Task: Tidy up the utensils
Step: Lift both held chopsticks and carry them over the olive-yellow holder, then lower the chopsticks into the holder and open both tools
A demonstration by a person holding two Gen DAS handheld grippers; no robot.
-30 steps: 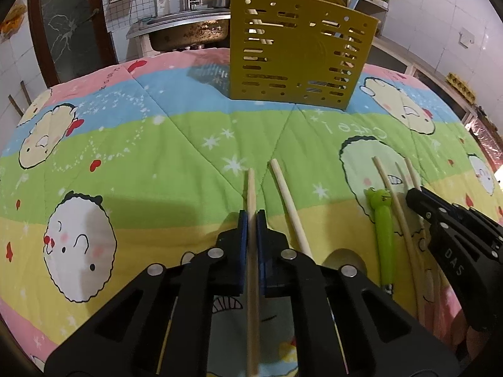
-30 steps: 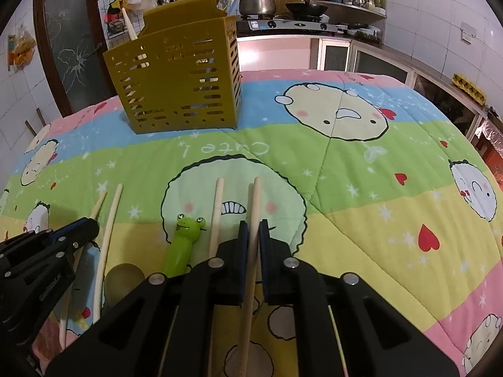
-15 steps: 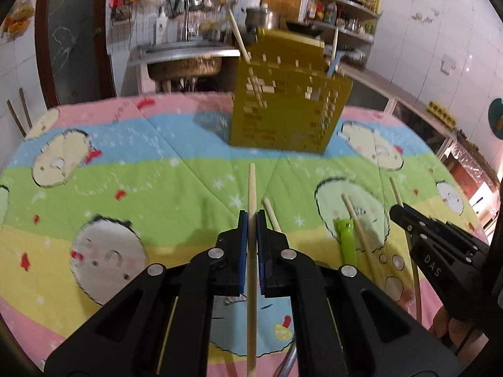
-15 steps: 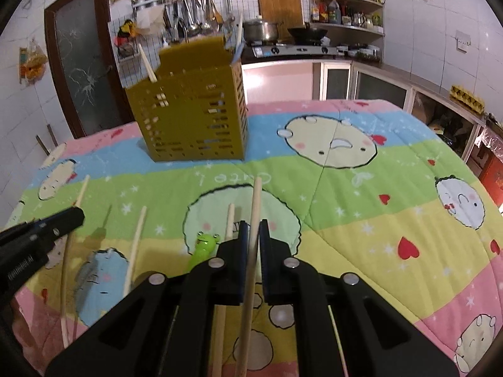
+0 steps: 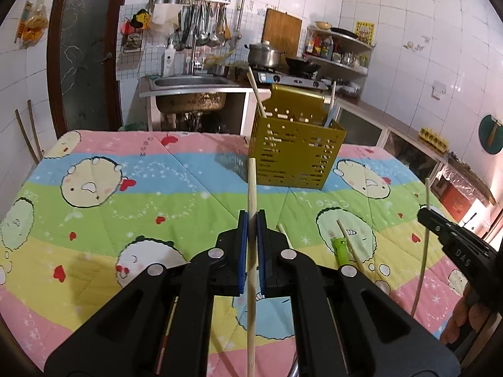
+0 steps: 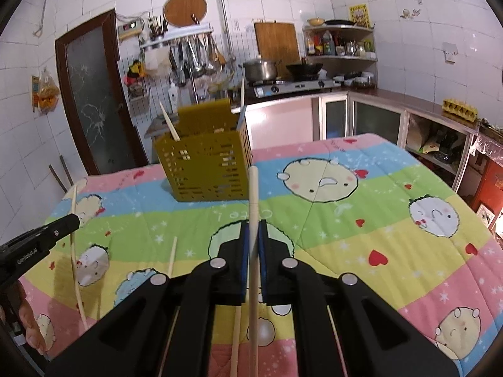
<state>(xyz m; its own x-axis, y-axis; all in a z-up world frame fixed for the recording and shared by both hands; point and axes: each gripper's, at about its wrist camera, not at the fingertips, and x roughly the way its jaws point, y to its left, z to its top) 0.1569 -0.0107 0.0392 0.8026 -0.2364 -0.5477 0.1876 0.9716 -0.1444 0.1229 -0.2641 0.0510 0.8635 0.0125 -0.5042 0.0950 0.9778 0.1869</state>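
Chopstick (image 5: 251, 188): pale bare wood, matt. Caddy (image 5: 295, 154): mustard plastic, perforated, slight sheen. Bench cover (image 5: 157, 194): quilted printed cloth. Left tongs (image 5: 251, 235): matt black plastic, blue pads (image 5: 242, 251).

Two pale wooden chopsticks (image 5: 251, 194) (image 6: 254, 194) are raised, tips toward the slotted yellow holder (image 5: 295, 154) standing on the quilt.

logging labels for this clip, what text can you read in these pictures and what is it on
"DAS" on the side of the right gripper, seen from the left wrist.
"GenRobot.AI" on the side of the left gripper, seen from the right wrist.
"Cute", upside down, printed on the quilt.
Yellow wall poster and shelf bottle labels: too small to read.
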